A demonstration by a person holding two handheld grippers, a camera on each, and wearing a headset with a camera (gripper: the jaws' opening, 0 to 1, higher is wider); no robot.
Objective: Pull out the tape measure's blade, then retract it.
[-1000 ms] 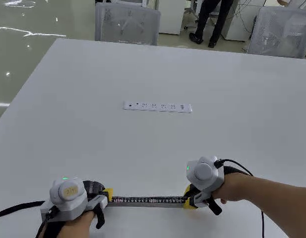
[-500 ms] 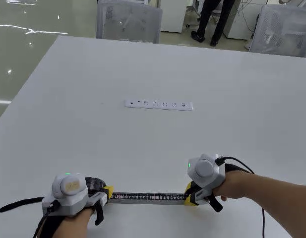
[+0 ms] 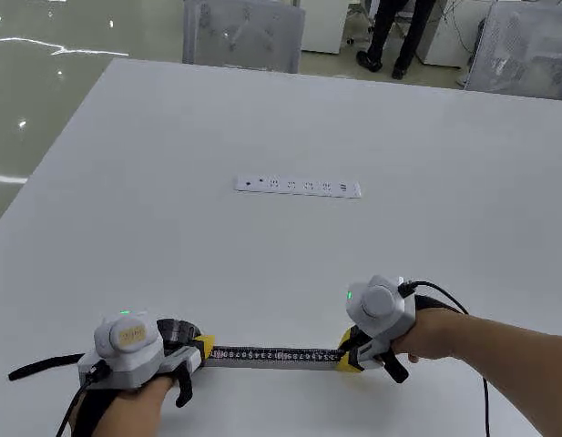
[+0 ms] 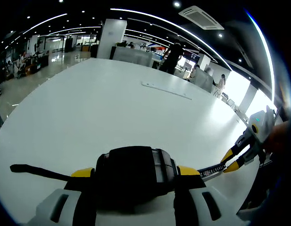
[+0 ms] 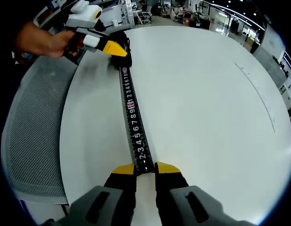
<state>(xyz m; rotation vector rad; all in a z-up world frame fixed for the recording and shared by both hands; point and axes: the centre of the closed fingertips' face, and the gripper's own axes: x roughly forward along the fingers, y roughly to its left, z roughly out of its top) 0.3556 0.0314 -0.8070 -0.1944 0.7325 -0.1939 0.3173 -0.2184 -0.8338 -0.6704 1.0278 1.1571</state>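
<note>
A black tape measure case [image 3: 176, 332] lies near the white table's front edge, and my left gripper [image 3: 188, 352] is shut on it. In the left gripper view the case [image 4: 131, 176] sits between the yellow pads of the left gripper [image 4: 136, 172]. The dark numbered blade [image 3: 276, 355] stretches right along the table to my right gripper [image 3: 349, 355], which is shut on its end. In the right gripper view the blade [image 5: 134, 123] runs from the right gripper [image 5: 145, 168] up to the case [image 5: 125, 52] held by the left gripper [image 5: 110, 47].
A white power strip [image 3: 298, 187] lies mid-table [image 3: 399, 137]. Mesh chairs [image 3: 242, 35] stand at the far edge, and a person [image 3: 394, 32] stands beyond. The case's black strap [image 3: 39, 369] trails left. A grey mesh chair [image 5: 37, 132] is beside the near edge.
The head camera has tilted, so the whole picture has shifted. Both grippers keep their hold, and the drawn-out length of blade looks about the same.
</note>
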